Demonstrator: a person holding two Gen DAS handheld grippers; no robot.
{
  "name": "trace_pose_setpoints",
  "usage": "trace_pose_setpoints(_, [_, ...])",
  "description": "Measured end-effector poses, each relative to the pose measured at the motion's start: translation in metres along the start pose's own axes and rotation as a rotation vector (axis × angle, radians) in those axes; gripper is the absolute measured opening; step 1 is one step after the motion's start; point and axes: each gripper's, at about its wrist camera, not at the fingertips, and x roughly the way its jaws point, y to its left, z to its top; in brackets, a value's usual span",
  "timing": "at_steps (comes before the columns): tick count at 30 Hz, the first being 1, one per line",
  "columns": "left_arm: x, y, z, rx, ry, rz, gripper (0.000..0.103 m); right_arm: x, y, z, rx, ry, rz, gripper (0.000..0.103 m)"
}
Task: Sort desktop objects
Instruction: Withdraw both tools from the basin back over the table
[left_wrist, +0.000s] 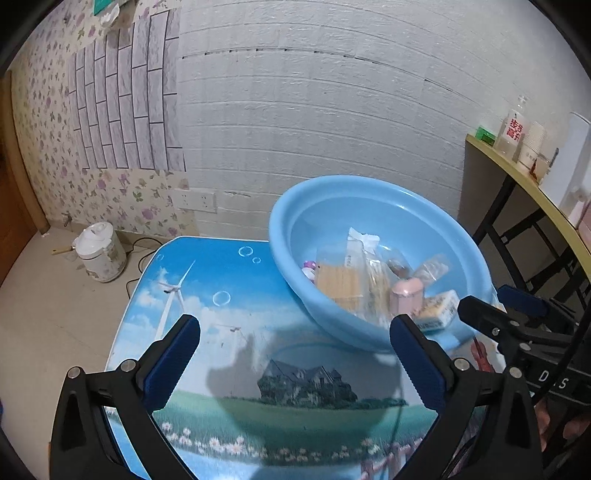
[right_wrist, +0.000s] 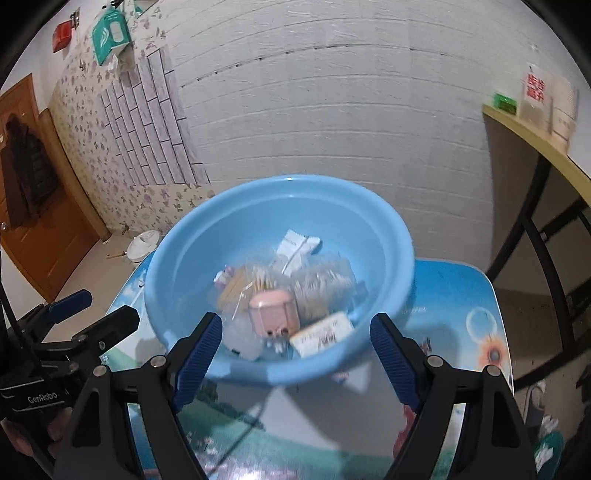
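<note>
A light blue basin (left_wrist: 295, 210) (right_wrist: 177, 258) stands on a low table with a printed landscape top (left_wrist: 229, 280) (right_wrist: 454, 291). Inside lie a pink case (left_wrist: 406, 295) (right_wrist: 273, 308), clear bags of cotton swabs (left_wrist: 343, 282) (right_wrist: 321, 284), a white labelled box (left_wrist: 439, 308) (right_wrist: 321, 334) and a small purple-and-white item (left_wrist: 308, 267). My left gripper (left_wrist: 295, 354) is open and empty over the table, left of the basin. My right gripper (right_wrist: 295, 347) is open and empty at the basin's near rim; it also shows in the left wrist view (left_wrist: 491, 314).
A white rice cooker (left_wrist: 101, 254) sits on the floor by the flowered wall. A yellow-edged shelf (left_wrist: 517, 170) (right_wrist: 528, 133) on black legs at the right holds a bottle (left_wrist: 511, 129), paper cups (left_wrist: 532, 147) and a green box (left_wrist: 485, 134). A brown door (right_wrist: 33, 206) is far left.
</note>
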Motion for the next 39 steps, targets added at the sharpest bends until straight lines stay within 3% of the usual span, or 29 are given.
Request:
trace_pose_setpoints(18, [-0.058, -0.024, -0.039, 0.014, 0.027, -0.048, 0.103, -0.080, 0.000, -0.050, 0.029, 0.010, -0.049, 0.084])
trace_pose_setpoints(39, [-0.069, -0.039, -0.068, 0.042, 0.054, -0.049, 0.103, -0.100, -0.010, -0.079, 0.056, 0.025, -0.116, 0.084])
